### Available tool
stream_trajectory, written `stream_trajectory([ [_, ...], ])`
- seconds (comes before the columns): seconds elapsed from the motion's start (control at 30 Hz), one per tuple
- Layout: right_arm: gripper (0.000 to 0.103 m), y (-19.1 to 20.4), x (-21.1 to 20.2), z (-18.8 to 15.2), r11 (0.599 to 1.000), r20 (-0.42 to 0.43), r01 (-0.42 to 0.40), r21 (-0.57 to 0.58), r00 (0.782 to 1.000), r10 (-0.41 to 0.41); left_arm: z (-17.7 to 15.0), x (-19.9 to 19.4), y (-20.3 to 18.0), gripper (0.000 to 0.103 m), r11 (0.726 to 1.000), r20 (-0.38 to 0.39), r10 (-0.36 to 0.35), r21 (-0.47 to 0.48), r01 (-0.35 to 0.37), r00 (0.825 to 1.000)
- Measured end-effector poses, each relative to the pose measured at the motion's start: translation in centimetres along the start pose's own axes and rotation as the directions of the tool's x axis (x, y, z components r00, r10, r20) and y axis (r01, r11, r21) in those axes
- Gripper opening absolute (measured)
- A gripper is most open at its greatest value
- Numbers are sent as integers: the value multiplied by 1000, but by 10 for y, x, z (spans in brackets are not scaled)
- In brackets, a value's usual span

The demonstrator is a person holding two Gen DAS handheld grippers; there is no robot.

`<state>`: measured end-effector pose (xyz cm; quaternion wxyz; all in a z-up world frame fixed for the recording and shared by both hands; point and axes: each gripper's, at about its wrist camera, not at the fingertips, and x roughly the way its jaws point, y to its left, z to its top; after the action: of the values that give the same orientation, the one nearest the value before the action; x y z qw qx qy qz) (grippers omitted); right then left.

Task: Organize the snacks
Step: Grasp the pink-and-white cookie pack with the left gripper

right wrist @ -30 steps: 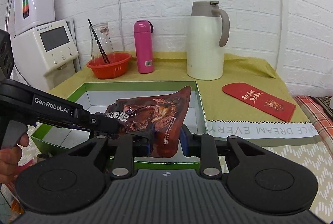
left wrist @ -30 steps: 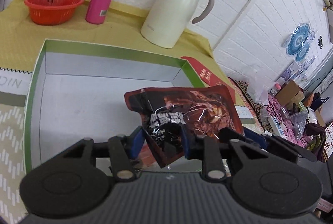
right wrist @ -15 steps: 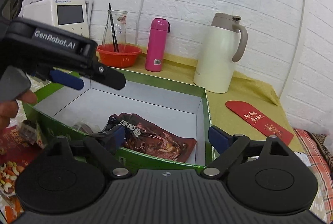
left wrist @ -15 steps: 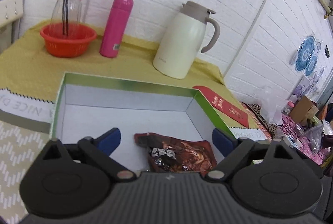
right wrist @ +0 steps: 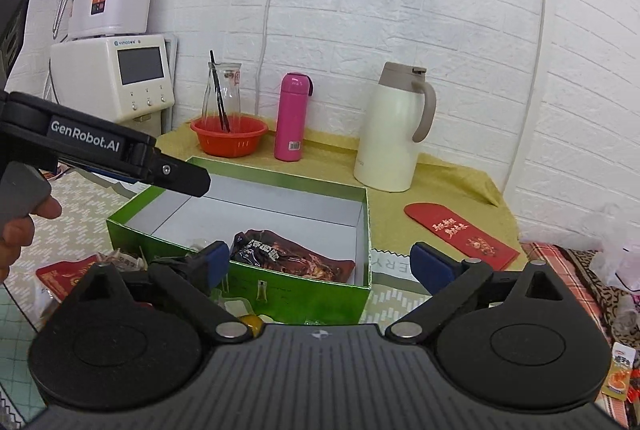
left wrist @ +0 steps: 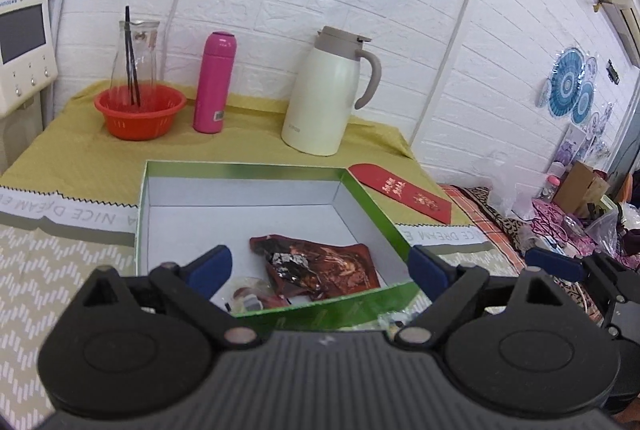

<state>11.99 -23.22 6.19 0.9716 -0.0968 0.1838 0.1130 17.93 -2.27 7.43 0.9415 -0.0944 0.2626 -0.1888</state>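
A dark red snack packet (left wrist: 320, 266) (right wrist: 288, 258) lies flat on the white floor of the green box (left wrist: 240, 166) (right wrist: 312, 298), near its front wall. A small clear packet (left wrist: 248, 294) rests beside it in the near corner. My left gripper (left wrist: 320, 268) hangs open above the box's front edge, its blue pads wide apart with nothing between them. My right gripper (right wrist: 322, 262) is open too, just in front of the box and empty. In the right wrist view the left gripper (right wrist: 188, 180) reaches in from the left over the box's corner, held by a hand (right wrist: 24, 226).
At the back stand a red basket (left wrist: 140, 114) with a glass carafe, a pink bottle (left wrist: 214, 82) and a cream jug (left wrist: 328, 90). A red envelope (right wrist: 460, 234) lies right of the box. Loose snack packets (right wrist: 60, 274) lie at its front left.
Both grippers held the dark red packet over the box, then opened. The packet dropped onto the box floor. Both grippers have drawn back and risen.
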Motion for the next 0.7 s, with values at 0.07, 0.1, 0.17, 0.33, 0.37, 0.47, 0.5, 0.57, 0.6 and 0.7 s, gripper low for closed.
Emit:
stream_trajectory([
  [0.07, 103, 2, -23, -4, 1000, 21, 5, 5, 1000, -5, -9, -18, -11, 90, 999, 3, -22, 23, 22, 1000],
  [0.1, 103, 3, -34, -6, 1000, 31, 5, 10, 1000, -6, -15, -25, -16, 90, 999, 3, -28, 34, 27, 1000],
  [0.17, 103, 5, -53, -14, 1000, 46, 4, 15, 999, -4, -27, -39, -25, 90, 997, 5, -45, 63, 44, 999],
  [0.33, 103, 10, -90, -44, 997, 53, 15, 76, 998, -19, -69, -64, -36, 90, 989, -19, -108, 101, 109, 994],
  [0.37, 103, 11, -95, -52, 995, 46, 17, 98, 999, -22, -77, -66, -36, 90, 989, -29, -114, 93, 117, 993],
  [0.47, 103, 15, -102, -73, 988, 3, 13, 157, 1000, -13, -100, -71, -30, 90, 990, -55, -132, 31, 134, 990],
  [0.5, 103, 17, -102, -80, 985, -16, 9, 171, 1000, -7, -108, -72, -28, 90, 990, -66, -137, 6, 138, 988],
  [0.57, 103, 24, -101, -92, 980, -48, -4, 199, 999, 14, -120, -73, -23, 90, 990, -86, -140, -23, 139, 986],
  [0.6, 103, 28, -99, -98, 975, -63, -20, 219, 997, 35, -124, -73, -20, 90, 990, -98, -140, -32, 138, 985],
  [0.7, 103, 40, -89, -111, 958, -99, -87, 274, 988, 118, -137, -74, -11, 90, 988, -127, -144, -69, 136, 981],
])
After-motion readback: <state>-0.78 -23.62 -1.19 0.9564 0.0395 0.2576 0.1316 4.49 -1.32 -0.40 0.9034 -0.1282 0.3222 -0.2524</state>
